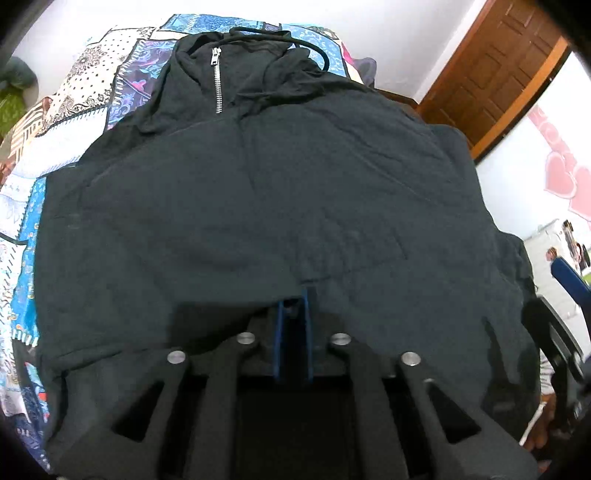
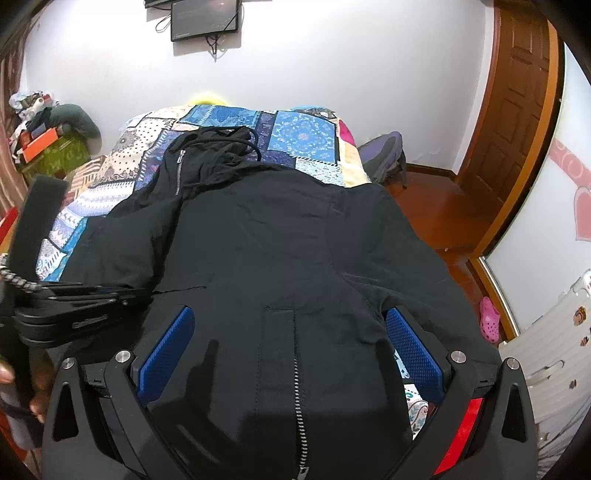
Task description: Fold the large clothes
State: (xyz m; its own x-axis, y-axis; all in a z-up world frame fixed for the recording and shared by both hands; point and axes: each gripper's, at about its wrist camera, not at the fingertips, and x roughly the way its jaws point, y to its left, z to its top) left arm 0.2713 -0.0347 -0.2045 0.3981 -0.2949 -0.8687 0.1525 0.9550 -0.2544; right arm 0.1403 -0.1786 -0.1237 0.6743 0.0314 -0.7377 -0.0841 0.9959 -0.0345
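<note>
A large black zip hoodie (image 1: 258, 192) lies spread on a patchwork bedspread (image 1: 92, 92), hood and silver zipper (image 1: 217, 81) at the far end. My left gripper (image 1: 293, 299) is shut on the hoodie's near hem, blue pads pressed together on the cloth. In the right wrist view the hoodie (image 2: 277, 240) fills the middle, its zipper (image 2: 301, 413) running toward me. My right gripper (image 2: 291, 321) is open, blue pads (image 2: 166, 350) wide apart on either side of the hem fabric. The left gripper (image 2: 92, 299) shows at the left, clamped on the cloth.
The bed (image 2: 306, 136) stands against a white wall with a screen (image 2: 205, 18) mounted above. A wooden door (image 2: 524, 110) and wood floor (image 2: 436, 210) lie to the right, with a backpack (image 2: 384, 155) and pink shoe (image 2: 489, 319). Clutter (image 2: 48, 136) is piled at the left.
</note>
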